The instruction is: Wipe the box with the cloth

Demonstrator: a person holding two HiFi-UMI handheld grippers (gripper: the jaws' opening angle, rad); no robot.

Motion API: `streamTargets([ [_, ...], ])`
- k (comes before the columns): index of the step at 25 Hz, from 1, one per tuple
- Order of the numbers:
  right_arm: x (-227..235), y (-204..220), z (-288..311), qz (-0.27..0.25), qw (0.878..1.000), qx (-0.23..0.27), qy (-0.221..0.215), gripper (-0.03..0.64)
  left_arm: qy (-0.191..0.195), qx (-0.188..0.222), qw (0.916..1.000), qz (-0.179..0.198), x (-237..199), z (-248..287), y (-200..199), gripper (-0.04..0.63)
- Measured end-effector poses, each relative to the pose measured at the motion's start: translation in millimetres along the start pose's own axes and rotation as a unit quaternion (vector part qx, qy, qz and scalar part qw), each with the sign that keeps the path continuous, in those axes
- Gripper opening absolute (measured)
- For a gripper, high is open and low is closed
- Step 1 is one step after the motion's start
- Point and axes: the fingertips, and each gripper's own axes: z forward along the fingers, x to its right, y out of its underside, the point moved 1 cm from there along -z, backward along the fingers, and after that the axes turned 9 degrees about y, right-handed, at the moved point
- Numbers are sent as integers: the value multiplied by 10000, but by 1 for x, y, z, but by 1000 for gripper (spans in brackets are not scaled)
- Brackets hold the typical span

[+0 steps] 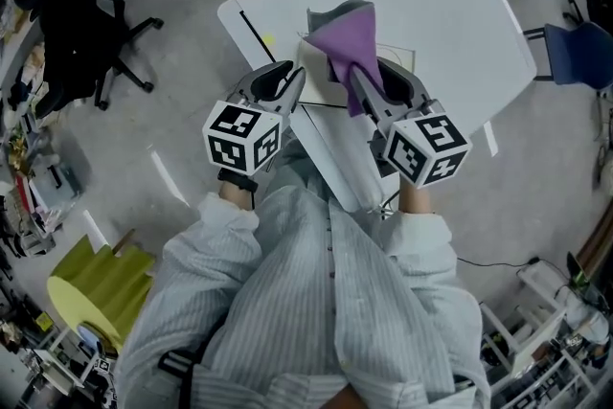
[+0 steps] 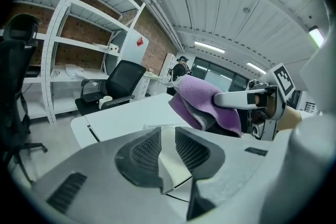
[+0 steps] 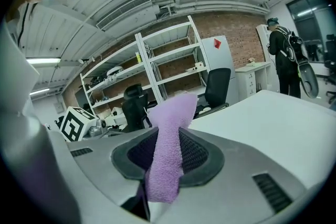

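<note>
Left hand-held gripper (image 2: 168,145) pinched on an edge of the cream box (image 1: 316,77), which is held above the surface (image 1: 431,5). Right hand-held gripper (image 3: 167,150) clamped on the purple cloth (image 1: 352,48), which is draped over the box's far side. Wiping looks under way; how much is done can't be told.
</note>
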Motion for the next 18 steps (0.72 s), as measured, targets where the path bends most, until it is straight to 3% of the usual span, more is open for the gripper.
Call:
streamTargets([
  [11, 1, 30, 51, -261, 9980, -567, 71, 107, 190, -575, 9978, -285, -17, 30, 41, 81],
  [18, -3, 46, 81, -507, 9943, -941, 6, 107, 335, -564, 9970, -422, -19, 35, 44, 81],
])
